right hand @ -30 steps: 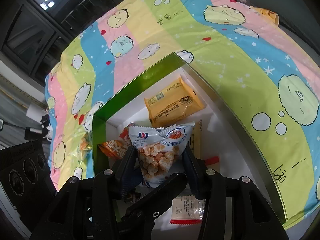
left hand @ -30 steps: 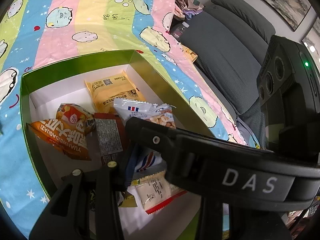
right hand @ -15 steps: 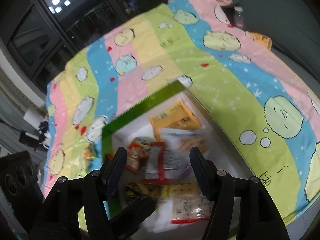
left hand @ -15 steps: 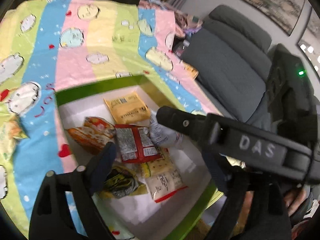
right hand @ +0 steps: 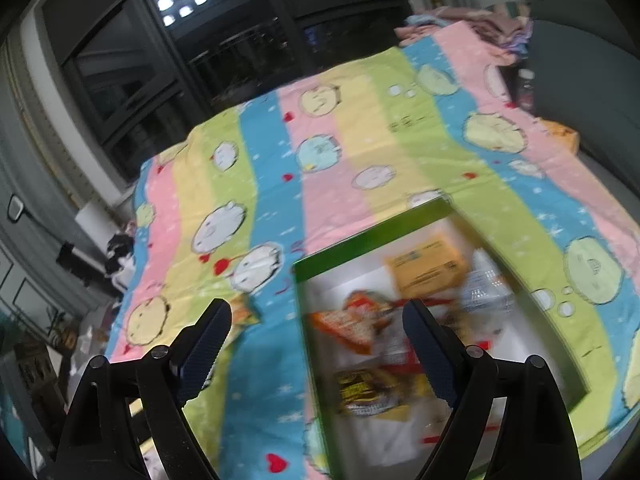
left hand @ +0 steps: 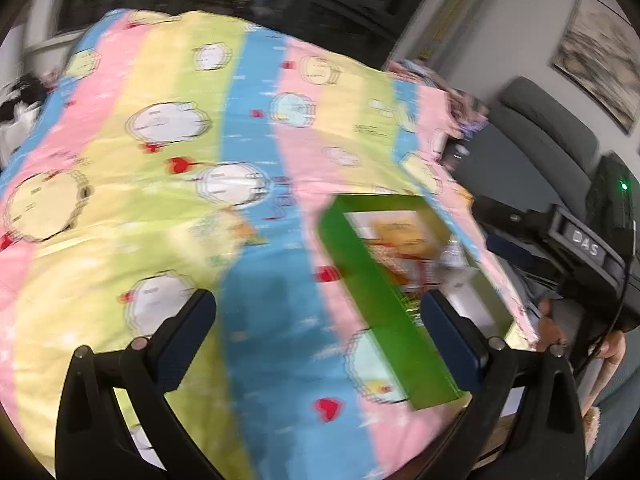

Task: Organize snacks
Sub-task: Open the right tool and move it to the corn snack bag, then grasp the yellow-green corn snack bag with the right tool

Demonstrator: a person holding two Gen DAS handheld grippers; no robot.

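Lighting: even indoor light, soft shadows. Ceiling lamps (right hand: pixel 184 2) reflected as glare in dark window panes (right hand: pixel 224 56). Blur: heavy motion smear over striped blanket (left hand: pixel 248 128) and green box (right hand: pixel 316 260). Distortion: strong fisheye bending, black vignette at corners.

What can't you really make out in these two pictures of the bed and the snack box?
- Snack packets in the green box, right wrist view: motion blur smears the print, so no brand can be read.
- Box's near end, same view: hidden behind the right gripper, whose jaws are opening with nothing between them.
- Packet on the blanket, left wrist view: too blurred to identify.
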